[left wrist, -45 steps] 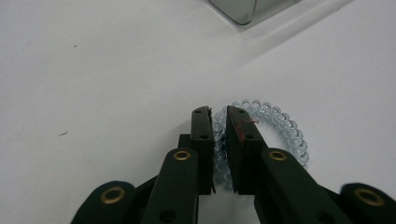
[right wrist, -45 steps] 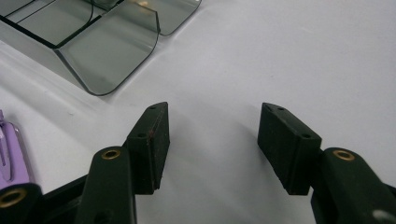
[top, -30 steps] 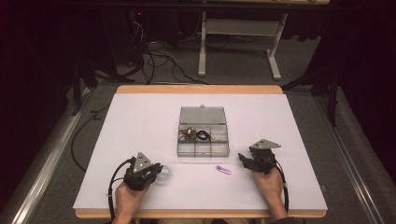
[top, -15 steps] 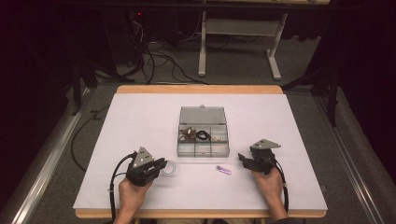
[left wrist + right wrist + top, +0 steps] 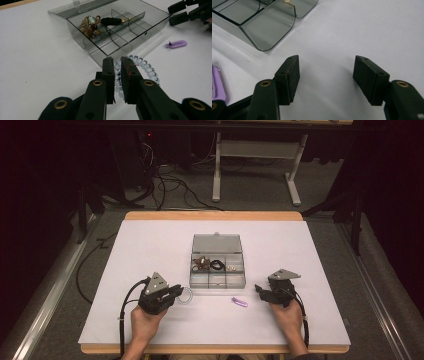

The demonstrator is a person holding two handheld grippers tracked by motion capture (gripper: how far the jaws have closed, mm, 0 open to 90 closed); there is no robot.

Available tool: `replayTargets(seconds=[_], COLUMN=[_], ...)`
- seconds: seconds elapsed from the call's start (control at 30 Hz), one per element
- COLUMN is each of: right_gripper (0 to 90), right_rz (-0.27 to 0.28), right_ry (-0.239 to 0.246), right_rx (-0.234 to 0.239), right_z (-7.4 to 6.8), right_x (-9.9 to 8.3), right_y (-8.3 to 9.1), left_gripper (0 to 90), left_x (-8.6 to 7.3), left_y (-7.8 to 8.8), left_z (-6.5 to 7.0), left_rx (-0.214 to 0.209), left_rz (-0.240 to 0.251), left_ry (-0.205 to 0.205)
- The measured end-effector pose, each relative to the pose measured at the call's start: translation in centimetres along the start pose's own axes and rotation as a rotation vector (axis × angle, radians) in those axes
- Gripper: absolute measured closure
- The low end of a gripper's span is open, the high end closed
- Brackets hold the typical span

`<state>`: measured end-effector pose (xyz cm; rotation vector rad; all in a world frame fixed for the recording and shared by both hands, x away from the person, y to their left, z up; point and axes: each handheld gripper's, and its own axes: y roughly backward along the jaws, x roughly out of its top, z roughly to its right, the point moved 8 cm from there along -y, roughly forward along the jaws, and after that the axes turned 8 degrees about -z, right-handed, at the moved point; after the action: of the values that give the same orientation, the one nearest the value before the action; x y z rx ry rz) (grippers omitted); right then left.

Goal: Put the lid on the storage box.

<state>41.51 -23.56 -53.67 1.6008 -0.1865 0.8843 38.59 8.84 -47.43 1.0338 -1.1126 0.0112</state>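
Left gripper (image 5: 115,75): matte black jaws pinching clear beaded coil bracelet (image 5: 147,68), just beside smoky translucent divided box (image 5: 155,27). Right gripper (image 5: 327,77): jaws have just been opening, spread, nothing between; glossy lilac clip (image 5: 218,82) beside them. Flat white table (image 5: 150,245).

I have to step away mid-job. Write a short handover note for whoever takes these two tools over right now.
Left tool: shut on the clear beaded coil bracelet, close in front of the smoky clear plastic compartment box.
Right tool: jaws have just been opening, nothing between them.
Small purple hair clip: on the white table, between the tools.
Done: back compartments already hold jewellery.
Left: probably box the bracelet, then the clip.
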Motion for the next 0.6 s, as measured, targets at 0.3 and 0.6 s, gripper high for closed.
replayTargets(seconds=[0.3,0.6], right_gripper=[38.9,39.0], right_rz=[-0.001,-0.001], right_ry=[0.003,0.006], right_rx=[-0.001,-0.002], right_z=[0.0,0.0], right_x=[0.0,0.0], right_y=[0.0,0.0], left_gripper=[82.2,82.3], left_x=[1.1,2.1], left_y=[-0.5,-0.9], left_z=[0.1,0.1], left_rx=[-0.020,-0.029], left_rz=[0.020,0.021], left_ry=[0.010,0.004])
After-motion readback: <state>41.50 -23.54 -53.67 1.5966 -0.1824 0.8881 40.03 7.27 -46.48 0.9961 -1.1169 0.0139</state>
